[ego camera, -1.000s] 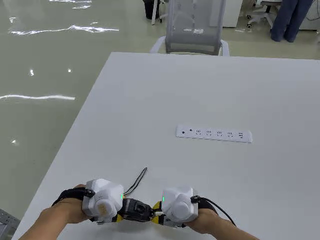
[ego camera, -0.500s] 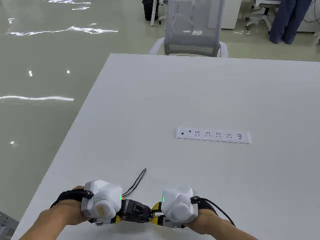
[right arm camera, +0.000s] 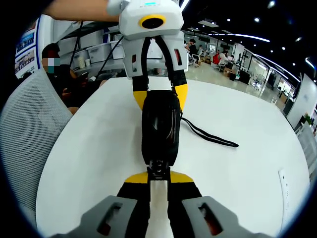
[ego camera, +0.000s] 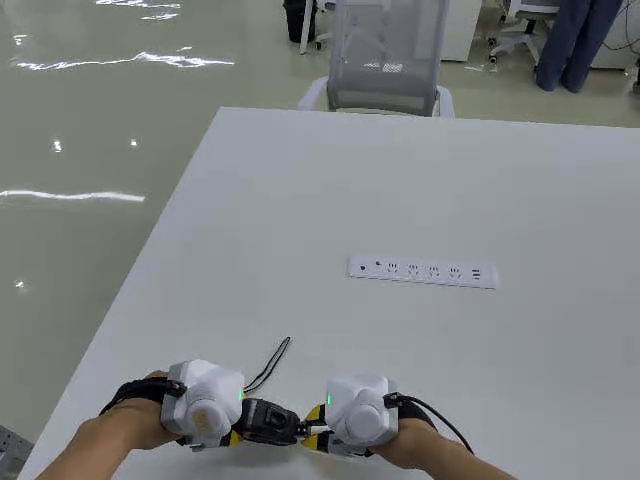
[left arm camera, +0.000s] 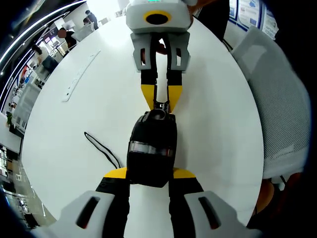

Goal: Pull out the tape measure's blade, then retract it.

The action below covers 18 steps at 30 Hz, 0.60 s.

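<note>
A black tape measure lies on the white table, and my left gripper is shut on its body, one yellow tip on each side. Facing it, my right gripper is shut on the blade's end hook at the case mouth. Almost no blade shows between the hook and the case. The tape measure's black wrist strap trails off across the table. In the head view the tape measure sits between the left gripper and the right gripper at the near edge.
A white power strip lies mid-table, well beyond the grippers. A grey mesh chair stands at the table's far edge. A person's legs are at the far right. The table's left edge runs close to the left gripper.
</note>
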Each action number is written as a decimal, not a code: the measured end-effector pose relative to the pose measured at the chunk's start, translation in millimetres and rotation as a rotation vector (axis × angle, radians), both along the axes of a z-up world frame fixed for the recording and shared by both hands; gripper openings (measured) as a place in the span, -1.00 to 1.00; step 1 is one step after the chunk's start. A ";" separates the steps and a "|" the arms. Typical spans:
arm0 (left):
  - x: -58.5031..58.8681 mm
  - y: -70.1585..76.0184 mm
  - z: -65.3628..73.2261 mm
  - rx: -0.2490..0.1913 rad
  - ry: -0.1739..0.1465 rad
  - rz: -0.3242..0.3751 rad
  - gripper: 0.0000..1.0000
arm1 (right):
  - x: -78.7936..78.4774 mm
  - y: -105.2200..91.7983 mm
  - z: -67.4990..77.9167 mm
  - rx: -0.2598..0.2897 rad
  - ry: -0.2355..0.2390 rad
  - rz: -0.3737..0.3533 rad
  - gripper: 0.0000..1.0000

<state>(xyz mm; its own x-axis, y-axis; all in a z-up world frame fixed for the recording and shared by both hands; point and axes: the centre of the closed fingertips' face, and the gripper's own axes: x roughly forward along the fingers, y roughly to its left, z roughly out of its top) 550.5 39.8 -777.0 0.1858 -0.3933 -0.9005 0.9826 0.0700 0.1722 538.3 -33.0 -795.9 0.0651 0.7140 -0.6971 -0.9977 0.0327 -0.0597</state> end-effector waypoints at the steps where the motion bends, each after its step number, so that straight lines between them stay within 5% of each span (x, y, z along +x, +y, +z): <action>1: -0.1 -0.3 0.2 0.000 0.000 0.001 -0.48 | 0.0 -0.5 0.1 0.000 0.001 -0.001 -0.80; 18: 1.0 -0.3 -1.4 -0.005 0.004 0.003 -0.48 | -1.7 -5.8 2.4 0.007 0.006 -0.009 -0.80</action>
<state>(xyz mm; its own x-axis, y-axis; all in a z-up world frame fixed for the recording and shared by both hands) 551.4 39.5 -778.4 0.1836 -0.3971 -0.8992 0.9830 0.0734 0.1683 536.6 -38.8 -793.5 0.0671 0.7181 -0.6927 -0.9977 0.0420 -0.0531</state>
